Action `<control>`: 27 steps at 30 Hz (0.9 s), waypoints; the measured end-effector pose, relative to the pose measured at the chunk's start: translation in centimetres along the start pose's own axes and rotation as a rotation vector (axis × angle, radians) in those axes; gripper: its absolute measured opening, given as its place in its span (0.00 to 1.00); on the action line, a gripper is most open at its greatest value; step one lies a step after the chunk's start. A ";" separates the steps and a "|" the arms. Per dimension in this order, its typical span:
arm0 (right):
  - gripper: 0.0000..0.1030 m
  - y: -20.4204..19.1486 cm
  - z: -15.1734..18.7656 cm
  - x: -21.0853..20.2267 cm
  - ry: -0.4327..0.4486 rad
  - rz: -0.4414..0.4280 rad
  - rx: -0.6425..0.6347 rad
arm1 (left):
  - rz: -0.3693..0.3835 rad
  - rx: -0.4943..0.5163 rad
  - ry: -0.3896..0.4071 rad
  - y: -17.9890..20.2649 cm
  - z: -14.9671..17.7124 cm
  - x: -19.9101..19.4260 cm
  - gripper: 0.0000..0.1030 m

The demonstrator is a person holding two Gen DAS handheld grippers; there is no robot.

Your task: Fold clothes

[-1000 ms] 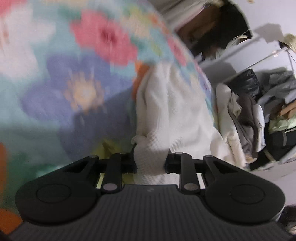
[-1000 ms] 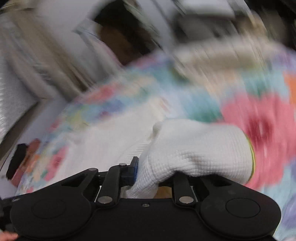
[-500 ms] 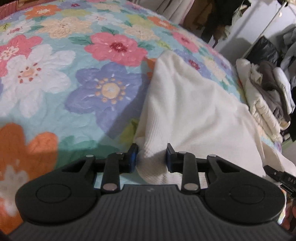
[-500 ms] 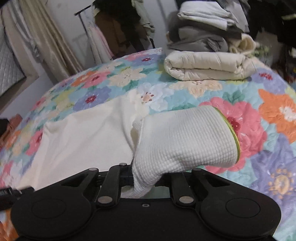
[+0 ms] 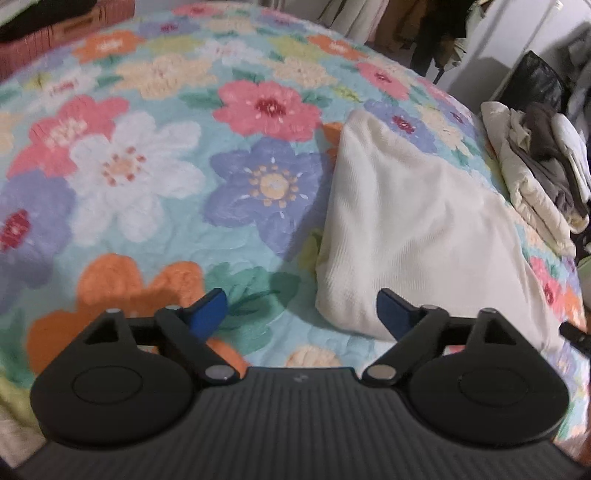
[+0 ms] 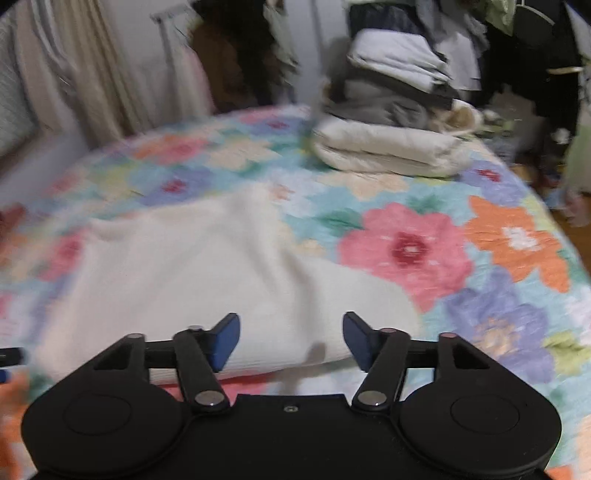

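While we look along the left gripper [image 5: 298, 306], we find its blue-padded fingers [image 5: 208, 308] spread wide and holding nothing. Between them we see only the floral quilt [image 5: 122, 173]. Our cream waffle-knit garment [image 5: 410, 221] lies flat on that quilt at about 1 o'clock from the gripper, its near corner just beside the right-hand pad; we cannot tell whether they touch. At 2 o'clock, by the quilt's far edge, sits a stack of folded clothes [image 5: 535, 177], cream and grey. A black bag [image 5: 535, 85] stands behind it at the same bearing. At 10 o'clock, beyond the quilt's edge, a reddish woven box [image 5: 62, 35] shows. We make out a small pale mark on the gripper body near its middle, too small to read. We find no other writing.

Turning to the right wrist view, which is blurred on its left half, we see the right gripper [image 6: 291, 339] likewise gaping, nothing between the pads [image 6: 225, 341]. The cream garment [image 6: 192, 273] spreads from 12 o'clock round to 10 o'clock ahead of it, its near edge folded into a thick roll lying just beyond the fingertips. The folded stack [image 6: 388, 147] sits at 1 o'clock, well apart from the garment. Pale curtains [image 6: 85, 66] hang at 10 o'clock. We can read no lettering in this view.
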State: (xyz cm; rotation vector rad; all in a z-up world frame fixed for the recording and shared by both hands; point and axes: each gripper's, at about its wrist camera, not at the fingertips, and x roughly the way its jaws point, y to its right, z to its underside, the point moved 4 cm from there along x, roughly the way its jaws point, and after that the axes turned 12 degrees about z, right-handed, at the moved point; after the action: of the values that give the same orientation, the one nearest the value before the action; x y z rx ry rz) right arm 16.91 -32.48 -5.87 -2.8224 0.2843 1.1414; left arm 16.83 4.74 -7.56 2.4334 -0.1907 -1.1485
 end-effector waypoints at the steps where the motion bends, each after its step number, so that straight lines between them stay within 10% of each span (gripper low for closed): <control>1: 0.70 -0.2 0.3 -0.8 0.017 -0.040 0.007 | -0.012 0.029 -0.007 0.2 0.3 -0.4 0.87; 13: 0.77 -7.0 4.3 -5.0 0.059 -0.046 -0.261 | -0.055 0.216 -0.082 3.4 5.2 -0.7 0.88; 27: 0.77 -8.3 6.2 -5.6 0.023 -0.059 -0.270 | -0.067 0.317 -0.056 6.3 6.7 -0.7 0.98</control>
State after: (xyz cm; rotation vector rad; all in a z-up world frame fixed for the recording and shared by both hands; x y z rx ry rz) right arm 10.43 -22.62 -6.35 -3.0515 0.0495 1.2197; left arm 11.61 -2.89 -8.00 2.7010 -0.3341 -1.3011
